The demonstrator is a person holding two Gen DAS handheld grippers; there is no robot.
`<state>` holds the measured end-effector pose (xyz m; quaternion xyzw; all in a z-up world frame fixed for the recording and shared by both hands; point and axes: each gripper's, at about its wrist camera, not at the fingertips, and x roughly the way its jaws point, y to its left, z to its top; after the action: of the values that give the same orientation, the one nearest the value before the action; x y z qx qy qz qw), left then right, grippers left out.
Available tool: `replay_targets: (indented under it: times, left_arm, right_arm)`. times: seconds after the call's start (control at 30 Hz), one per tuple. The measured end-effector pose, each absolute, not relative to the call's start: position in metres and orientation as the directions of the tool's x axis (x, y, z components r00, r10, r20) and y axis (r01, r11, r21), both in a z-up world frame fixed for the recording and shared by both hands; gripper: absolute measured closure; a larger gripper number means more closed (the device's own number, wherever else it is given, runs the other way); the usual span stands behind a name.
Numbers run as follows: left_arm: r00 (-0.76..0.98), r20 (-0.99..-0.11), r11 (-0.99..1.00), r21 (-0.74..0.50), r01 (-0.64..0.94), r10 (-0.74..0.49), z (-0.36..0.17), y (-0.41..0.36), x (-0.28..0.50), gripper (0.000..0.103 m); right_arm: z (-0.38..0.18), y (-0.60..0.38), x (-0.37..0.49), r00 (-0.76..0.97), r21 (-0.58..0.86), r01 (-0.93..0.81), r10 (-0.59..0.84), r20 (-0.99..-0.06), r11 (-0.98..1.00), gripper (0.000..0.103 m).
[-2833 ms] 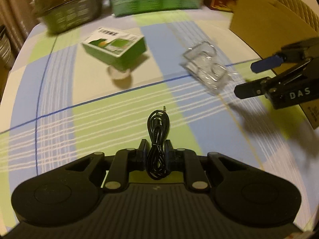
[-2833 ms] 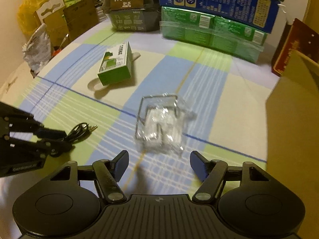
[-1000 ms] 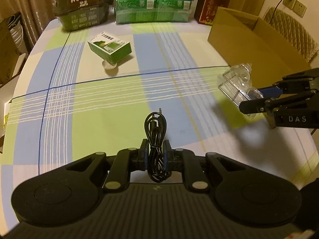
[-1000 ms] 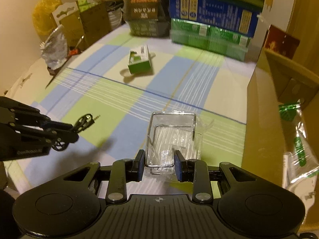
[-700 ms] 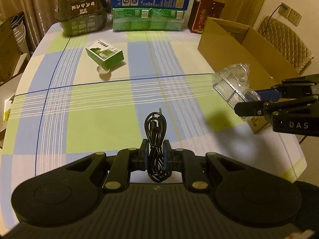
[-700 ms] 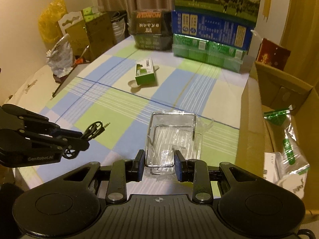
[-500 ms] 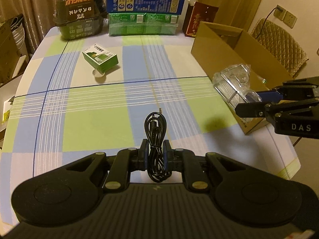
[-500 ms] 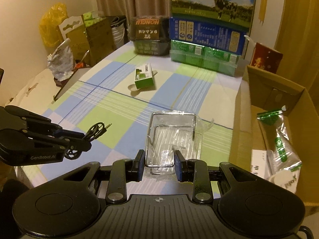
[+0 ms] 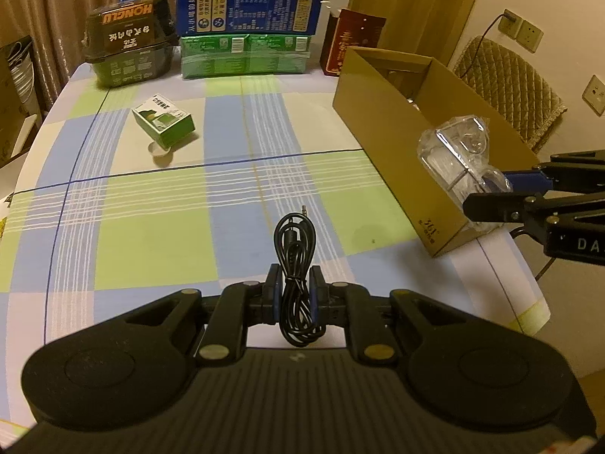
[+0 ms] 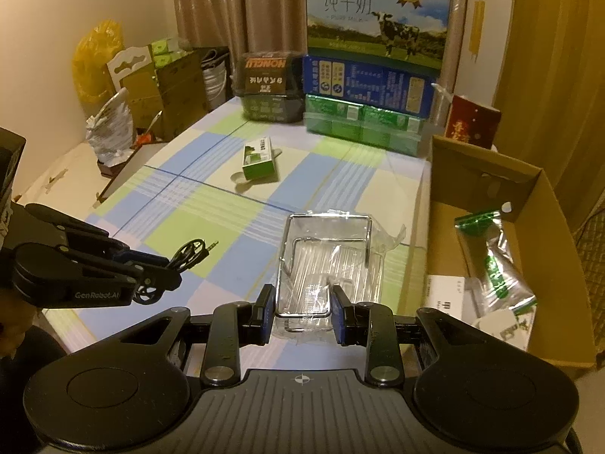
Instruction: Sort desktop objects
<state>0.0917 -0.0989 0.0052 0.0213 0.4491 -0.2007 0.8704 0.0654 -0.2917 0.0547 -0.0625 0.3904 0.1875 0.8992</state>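
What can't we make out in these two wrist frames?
- Cardboard box contents: left wrist view, near wall hides them.
- Object under the small green box: both views, mostly covered.
- Clear packet held by right gripper: wrap glare blurs contents.
- Coiled audio cable in left gripper: far plug hidden.

"PURE MILK" on milk carton, "GenRobot.AI" on left tongs, "HONGLU" upside down on dark box

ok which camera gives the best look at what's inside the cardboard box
The right wrist view: it looks down into the cardboard box, showing a green-and-silver packet and white packaging on its floor. The left wrist view shows mostly the box's outer wall; its contents are barely visible.
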Motion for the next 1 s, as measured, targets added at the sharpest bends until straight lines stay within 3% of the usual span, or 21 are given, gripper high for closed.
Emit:
replay_targets:
  times: [1.0]
  left_arm:
    - [0.487,-0.753,0.855,-0.192,0.482,-0.443,0.034,-0.179,0.08,0.092]
  right_arm:
    - [0.075,-0.391,0.031,0.686,-0.014,-0.233,0.154,-0.711,0.972,0.076]
